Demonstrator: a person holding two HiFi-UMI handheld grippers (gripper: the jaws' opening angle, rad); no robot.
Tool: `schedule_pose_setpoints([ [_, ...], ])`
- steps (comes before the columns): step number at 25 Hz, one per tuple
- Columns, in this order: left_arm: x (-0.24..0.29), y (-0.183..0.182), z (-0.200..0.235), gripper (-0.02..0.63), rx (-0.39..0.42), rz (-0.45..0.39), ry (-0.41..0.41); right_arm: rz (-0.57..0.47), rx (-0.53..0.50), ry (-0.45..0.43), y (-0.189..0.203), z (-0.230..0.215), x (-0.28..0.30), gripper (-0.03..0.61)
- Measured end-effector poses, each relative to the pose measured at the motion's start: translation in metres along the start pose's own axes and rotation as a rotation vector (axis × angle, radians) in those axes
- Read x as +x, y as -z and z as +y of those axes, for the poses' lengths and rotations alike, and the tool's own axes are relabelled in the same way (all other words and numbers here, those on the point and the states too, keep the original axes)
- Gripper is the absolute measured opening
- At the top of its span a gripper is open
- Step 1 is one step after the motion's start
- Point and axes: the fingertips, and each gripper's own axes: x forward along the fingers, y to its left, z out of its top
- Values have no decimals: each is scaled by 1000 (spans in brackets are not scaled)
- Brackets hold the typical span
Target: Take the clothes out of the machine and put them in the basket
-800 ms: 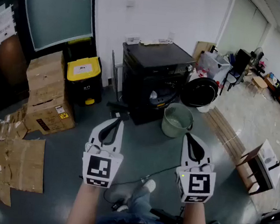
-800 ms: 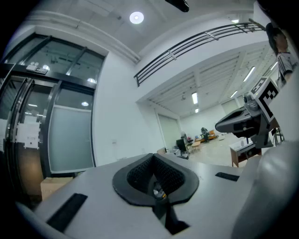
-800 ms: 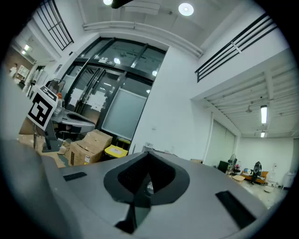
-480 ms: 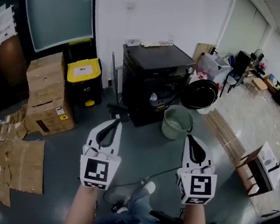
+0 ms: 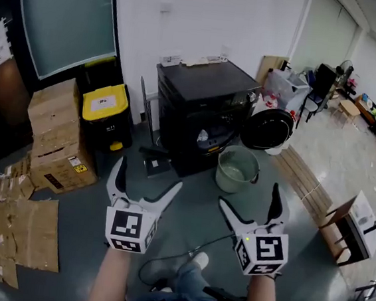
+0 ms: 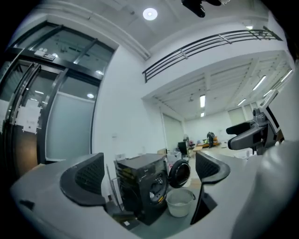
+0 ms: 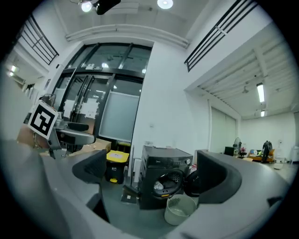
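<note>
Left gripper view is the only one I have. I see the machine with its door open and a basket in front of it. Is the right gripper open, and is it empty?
Observer: Yes. The right gripper has its fingers wide apart, with nothing between them.
Operator: What stands left of the machine? I cannot see that side.
Observer: A black bin with a yellow lid.
Operator: And further left?
Observer: Stacked cardboard boxes.

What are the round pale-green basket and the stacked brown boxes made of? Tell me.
Round pale-green basket: probably plastic, matte; thin moulded wall with slotted holes. Stacked brown boxes: apparently cardboard, dull; flat brown panels, stuck-on labels.
</note>
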Motion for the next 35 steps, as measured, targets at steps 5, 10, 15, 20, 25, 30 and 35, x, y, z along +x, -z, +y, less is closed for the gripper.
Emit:
schedule_pose_setpoints([
  [5, 69, 5, -2, 571, 18, 28, 15, 8, 63, 37, 4, -51, 51, 574],
  [10, 142, 11, -25, 569, 31, 58, 66, 10, 65, 23, 6, -106, 99, 572],
  [15, 194, 14, -38, 569, 26, 43, 25, 37, -13, -10, 19, -144, 137, 572],
  [20, 219, 21, -44, 568, 45, 94, -20, 53, -11, -29, 34, -165, 148, 571],
  [25, 235, 24, -56, 568, 67, 89, 0, 99, 3, 11, 53, -185, 150, 571],
  [30, 261, 35, -68, 568, 83, 114, 22, 135, 25, 77, 76, -208, 148, 571],
  [35, 290, 42, -79, 568, 100, 125, 43, 160, 62, 139, 93, -240, 152, 571],
])
